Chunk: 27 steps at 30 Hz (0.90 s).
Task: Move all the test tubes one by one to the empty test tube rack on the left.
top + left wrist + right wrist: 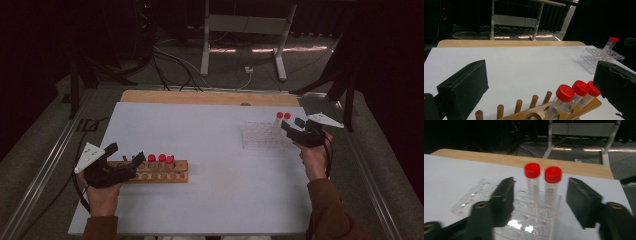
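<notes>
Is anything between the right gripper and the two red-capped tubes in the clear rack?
Nothing visible. The right gripper has its fingers apart, either side of the two red-capped tubes just ahead in the clear rack, with open space between.

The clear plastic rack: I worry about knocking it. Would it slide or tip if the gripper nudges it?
Probably slides: the clear plastic rack looks thin and light on the smooth white table. The two red-capped tubes stand tall at one end, so that end may tip first.

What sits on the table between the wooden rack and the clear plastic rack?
Nothing: in the high view only bare white tabletop separates the wooden rack from the clear rack.
</notes>
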Each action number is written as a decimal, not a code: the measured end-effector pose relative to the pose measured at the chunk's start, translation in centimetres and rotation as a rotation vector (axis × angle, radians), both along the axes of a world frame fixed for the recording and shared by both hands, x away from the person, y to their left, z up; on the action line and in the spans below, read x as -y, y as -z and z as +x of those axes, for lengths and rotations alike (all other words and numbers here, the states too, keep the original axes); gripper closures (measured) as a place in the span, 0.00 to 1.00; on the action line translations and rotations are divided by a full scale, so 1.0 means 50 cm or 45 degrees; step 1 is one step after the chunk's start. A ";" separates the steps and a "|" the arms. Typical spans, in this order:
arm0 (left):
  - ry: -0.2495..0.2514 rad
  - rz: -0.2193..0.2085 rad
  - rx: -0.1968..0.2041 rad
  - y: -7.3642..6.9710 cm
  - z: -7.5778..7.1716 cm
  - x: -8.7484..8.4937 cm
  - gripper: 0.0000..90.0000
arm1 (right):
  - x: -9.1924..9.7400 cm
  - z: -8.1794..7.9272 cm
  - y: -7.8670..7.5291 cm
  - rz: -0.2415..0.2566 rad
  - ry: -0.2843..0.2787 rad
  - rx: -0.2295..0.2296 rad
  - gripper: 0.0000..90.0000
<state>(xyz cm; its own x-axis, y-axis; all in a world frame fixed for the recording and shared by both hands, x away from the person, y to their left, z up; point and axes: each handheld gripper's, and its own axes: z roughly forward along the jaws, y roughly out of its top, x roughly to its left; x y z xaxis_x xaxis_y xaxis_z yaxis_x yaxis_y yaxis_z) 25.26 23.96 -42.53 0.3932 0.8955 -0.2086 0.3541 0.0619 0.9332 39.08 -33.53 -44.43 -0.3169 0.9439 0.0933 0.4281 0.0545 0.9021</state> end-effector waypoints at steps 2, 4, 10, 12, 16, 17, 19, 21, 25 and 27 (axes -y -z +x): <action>0.005 -0.004 -0.001 0.000 0.000 0.001 0.01 | 0.001 0.008 0.012 0.001 0.017 -0.012 0.53; 0.009 0.000 -0.005 0.002 0.001 0.003 0.01 | -0.002 0.017 0.023 -0.008 0.038 -0.022 0.60; 0.011 -0.009 -0.008 0.004 0.002 0.003 0.01 | -0.011 0.038 0.041 -0.044 0.094 -0.037 0.76; 0.013 -0.008 -0.012 0.005 0.002 0.002 0.01 | -0.012 0.043 0.047 -0.053 0.115 -0.051 0.77; 0.017 -0.009 -0.013 0.005 0.001 0.003 0.01 | -0.011 0.051 0.058 -0.037 0.128 -0.059 0.77; 0.017 -0.010 -0.012 0.004 0.001 0.003 0.01 | -0.012 0.053 0.059 -0.040 0.128 -0.056 0.77; 0.017 -0.009 -0.011 0.004 0.001 0.003 0.01 | -0.015 0.057 0.062 -0.044 0.127 -0.054 0.78; 0.019 -0.013 -0.010 0.003 0.001 0.002 0.01 | -0.018 0.061 0.064 -0.042 0.126 -0.052 0.81; 0.016 -0.017 -0.012 0.003 0.001 0.000 0.01 | -0.022 0.063 0.066 -0.057 0.136 -0.046 0.82; 0.016 -0.017 -0.012 0.003 0.001 0.000 0.01 | -0.021 0.062 0.065 -0.064 0.135 -0.046 0.82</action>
